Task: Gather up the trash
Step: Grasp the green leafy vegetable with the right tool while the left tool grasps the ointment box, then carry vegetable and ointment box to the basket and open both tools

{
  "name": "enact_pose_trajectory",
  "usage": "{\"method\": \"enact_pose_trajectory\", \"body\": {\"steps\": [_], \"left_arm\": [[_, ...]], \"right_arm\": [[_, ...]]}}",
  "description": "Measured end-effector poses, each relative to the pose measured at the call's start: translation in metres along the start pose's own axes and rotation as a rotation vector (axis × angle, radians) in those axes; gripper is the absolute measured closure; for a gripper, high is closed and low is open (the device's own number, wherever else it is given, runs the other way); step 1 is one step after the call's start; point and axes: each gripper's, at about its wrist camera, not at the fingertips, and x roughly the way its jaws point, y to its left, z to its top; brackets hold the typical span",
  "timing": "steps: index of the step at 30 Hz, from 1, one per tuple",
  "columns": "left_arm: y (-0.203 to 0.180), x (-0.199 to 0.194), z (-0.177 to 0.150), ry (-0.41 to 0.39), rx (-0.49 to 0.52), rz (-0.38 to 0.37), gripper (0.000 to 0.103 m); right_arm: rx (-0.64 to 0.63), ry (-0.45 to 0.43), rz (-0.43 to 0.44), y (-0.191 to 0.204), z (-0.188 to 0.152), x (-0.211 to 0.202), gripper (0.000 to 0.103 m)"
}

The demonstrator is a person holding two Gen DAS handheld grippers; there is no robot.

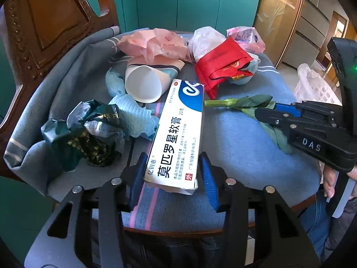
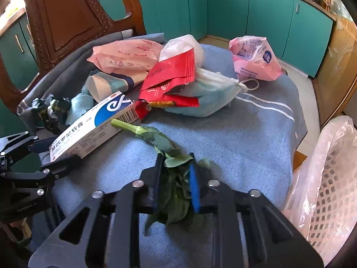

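The left gripper (image 1: 173,174) reaches in low over the blue cloth (image 1: 241,134) on the surface. Its jaws are open wide, one on each side of the near end of the white box (image 1: 176,134), with small gaps. Only this view shows the open mouth of the paper cup (image 1: 144,82) and a bit of the person's hand (image 1: 330,183). The right gripper (image 2: 175,185) comes in from the right. Its jaws are closed on the green leaf (image 2: 174,192), whose stem points at the box. Only the right view shows the face mask (image 2: 212,93) under the red wrapper (image 2: 171,78), and the lined white basket (image 2: 328,183) beside the surface.
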Motion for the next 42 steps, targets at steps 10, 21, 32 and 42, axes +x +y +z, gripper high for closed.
{"method": "enact_pose_trajectory", "body": {"steps": [10,21,32,42], "left_arm": [[-0.006,-0.009,-0.013,0.033,0.043,-0.041,0.056],[0.003,0.007,-0.004,0.038,-0.029,-0.042,0.040],[-0.015,0.023,0.010,0.022,0.026,0.016,0.058],[-0.026,-0.010,0.016,-0.061,0.039,-0.023,0.062]], "right_arm": [[-0.074,0.041,0.111,0.004,-0.008,-0.020,0.086],[-0.052,0.026,0.013,0.009,-0.004,0.007,0.057],[-0.111,-0.002,0.001,0.022,-0.008,0.003,0.090],[0.012,-0.279,0.041,-0.021,-0.010,-0.078,0.091]]}}
